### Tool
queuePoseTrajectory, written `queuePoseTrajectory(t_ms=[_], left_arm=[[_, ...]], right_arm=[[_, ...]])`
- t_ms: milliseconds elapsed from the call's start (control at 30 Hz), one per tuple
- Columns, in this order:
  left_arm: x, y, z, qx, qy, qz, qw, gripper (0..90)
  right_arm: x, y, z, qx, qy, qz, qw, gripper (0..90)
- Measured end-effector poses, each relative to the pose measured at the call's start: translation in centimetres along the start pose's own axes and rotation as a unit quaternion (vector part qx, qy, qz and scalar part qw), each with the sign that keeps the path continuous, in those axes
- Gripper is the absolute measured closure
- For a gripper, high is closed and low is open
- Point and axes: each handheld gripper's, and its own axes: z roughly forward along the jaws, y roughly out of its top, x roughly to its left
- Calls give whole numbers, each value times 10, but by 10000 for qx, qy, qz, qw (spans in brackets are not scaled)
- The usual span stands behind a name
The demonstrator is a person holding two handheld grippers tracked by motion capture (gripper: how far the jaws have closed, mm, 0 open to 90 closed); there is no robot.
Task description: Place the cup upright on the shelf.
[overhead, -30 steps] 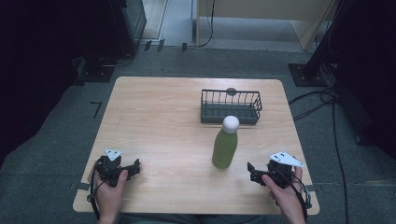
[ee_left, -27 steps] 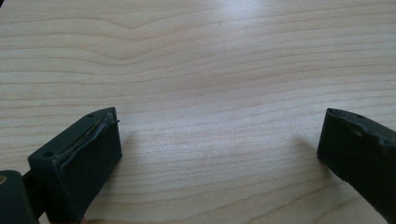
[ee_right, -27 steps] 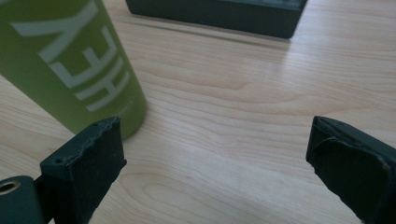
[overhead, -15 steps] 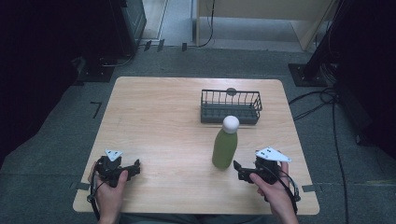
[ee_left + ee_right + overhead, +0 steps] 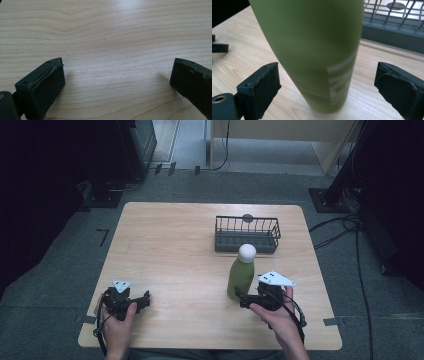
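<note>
A matte green bottle with a white round cap stands upright on the wooden table, right of centre. My right gripper sits low at the bottle's near right side. In the right gripper view the bottle stands between the jaws of this gripper, with a gap on each side. Its jaws have just been closing, and the pads do not touch the bottle. My left gripper rests near the front left edge, open, with bare wood between the jaws in the left gripper view.
A black wire basket stands just behind the bottle, seen again in the right gripper view. A small grey round thing shows at its far side. Dark floor, cables and stands surround the table.
My right gripper has moved left and a little up from the front right edge, so the bottle's lower part now stands between its jaws. The left gripper has stayed put.
</note>
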Motion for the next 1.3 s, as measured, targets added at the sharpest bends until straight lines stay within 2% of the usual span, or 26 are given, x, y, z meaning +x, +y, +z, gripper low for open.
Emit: queuePoseTrajectory(t_ms=[167, 500, 733, 1033, 1133, 1300], left_arm=[[0, 0, 0, 1, 0, 0, 10000, 0], [0, 0, 0, -4, 0, -6, 10000, 0], [0, 0, 0, -4, 1, -6, 10000, 0], [0, 0, 0, 0, -8, 9, 10000, 0], [0, 0, 0, -6, -8, 9, 10000, 0], [0, 0, 0, 1, -15, 13, 10000, 0]], right_arm=[[5, 5, 6, -155, -98, -54, 9998, 92], [14, 14, 16, -423, -195, 34, 9989, 166], [16, 16, 19, -555, -238, 47, 9982, 171], [18, 16, 20, -733, -325, -86, 9967, 191], [20, 16, 19, -794, -418, -251, 9957, 202], [18, 16, 18, -793, -424, -245, 9956, 205]])
